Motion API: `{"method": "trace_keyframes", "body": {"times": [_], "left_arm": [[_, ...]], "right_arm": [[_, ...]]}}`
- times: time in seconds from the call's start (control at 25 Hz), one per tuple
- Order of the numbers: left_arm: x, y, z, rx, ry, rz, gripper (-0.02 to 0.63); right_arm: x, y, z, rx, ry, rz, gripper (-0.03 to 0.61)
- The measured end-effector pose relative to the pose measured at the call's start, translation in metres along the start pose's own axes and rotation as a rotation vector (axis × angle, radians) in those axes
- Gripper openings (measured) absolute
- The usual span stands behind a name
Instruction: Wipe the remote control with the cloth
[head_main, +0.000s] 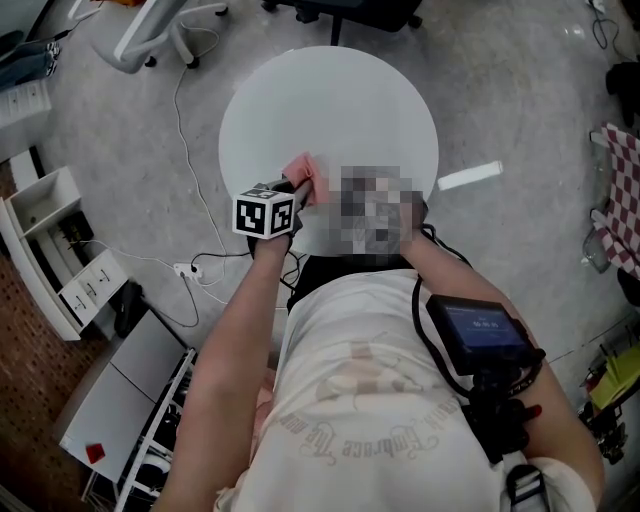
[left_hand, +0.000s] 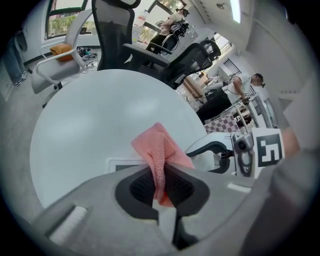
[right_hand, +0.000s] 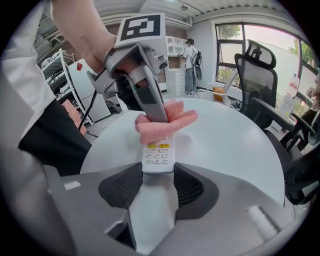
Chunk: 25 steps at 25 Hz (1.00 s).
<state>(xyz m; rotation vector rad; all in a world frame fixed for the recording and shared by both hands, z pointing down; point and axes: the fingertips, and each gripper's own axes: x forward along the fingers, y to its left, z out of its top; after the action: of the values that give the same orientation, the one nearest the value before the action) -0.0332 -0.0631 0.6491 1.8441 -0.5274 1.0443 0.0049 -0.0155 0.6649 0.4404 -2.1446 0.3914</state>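
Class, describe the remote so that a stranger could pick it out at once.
Start at the round white table. Above it, the right gripper clamps a slim white remote. It alone has rows of buttons, two yellow, and a pink cloth covers its far end.

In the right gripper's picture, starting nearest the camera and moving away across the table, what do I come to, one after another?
The right gripper → remote control held in it → pink cloth on the remote's far end → bare table top → black office chair → window.
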Motion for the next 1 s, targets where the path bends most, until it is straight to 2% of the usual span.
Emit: {"method": "trace_keyframes", "body": {"times": [0.28,0.44,0.6,0.72,0.84,1.0], "left_arm": [[-0.027,0.056,0.002,-0.057,-0.007,0.137,0.018],[-0.042,0.080,0.001,-0.031,0.026,0.208,0.018],[-0.030,0.066,0.002,0.025,0.053,0.161,0.018],[-0.018,0.041,0.004,0.041,0.051,0.085,0.018],[-0.005,0.015,0.006,0.089,0.062,0.043,0.018],[0.001,-0.010,0.013,0.088,0.041,-0.004,0.018]], "right_arm": [[-0.001,-0.004,0.001,0.009,-0.001,-0.006,0.206],[-0.002,-0.005,0.002,0.007,-0.001,-0.005,0.206],[-0.002,-0.006,0.000,0.002,0.000,-0.005,0.206],[-0.002,-0.005,0.000,0.002,0.002,-0.005,0.206],[-0.002,-0.006,-0.001,0.002,0.006,-0.006,0.206],[-0.004,-0.008,-0.002,0.011,0.008,-0.010,0.206]]}}
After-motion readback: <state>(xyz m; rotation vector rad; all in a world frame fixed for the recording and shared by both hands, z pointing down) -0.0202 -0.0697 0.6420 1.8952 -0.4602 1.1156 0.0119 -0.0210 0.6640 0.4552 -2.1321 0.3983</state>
